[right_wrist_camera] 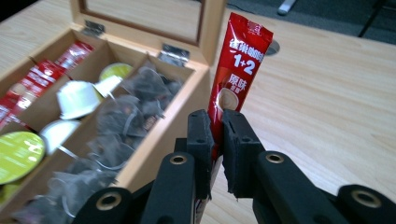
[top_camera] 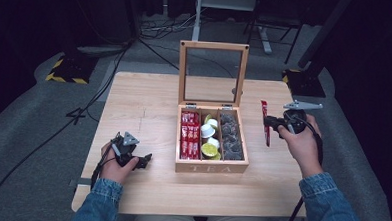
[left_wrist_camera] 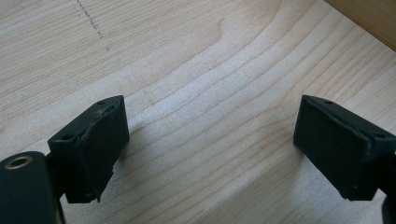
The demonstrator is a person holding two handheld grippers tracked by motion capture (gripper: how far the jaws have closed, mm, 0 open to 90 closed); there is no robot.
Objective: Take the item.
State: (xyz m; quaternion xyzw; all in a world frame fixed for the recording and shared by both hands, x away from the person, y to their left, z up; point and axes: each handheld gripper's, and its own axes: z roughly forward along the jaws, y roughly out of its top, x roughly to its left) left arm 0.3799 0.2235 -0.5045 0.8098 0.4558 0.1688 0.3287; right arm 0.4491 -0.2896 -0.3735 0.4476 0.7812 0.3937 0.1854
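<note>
One red sachet [right_wrist_camera: 238, 65] in right gripper [right_wrist_camera: 215, 135] jaws, one three-compartment tea box [top_camera: 210, 167]

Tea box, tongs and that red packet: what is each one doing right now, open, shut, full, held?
Tea box: lid up, open.
Left slot: full of red packets.
Middle slot: white and green cups.
Right slot: dark tea bags.
Red packet: held upright, outside the box.
Right tongs: shut on the red packet.
Left tongs: open, empty, over the table.
</note>
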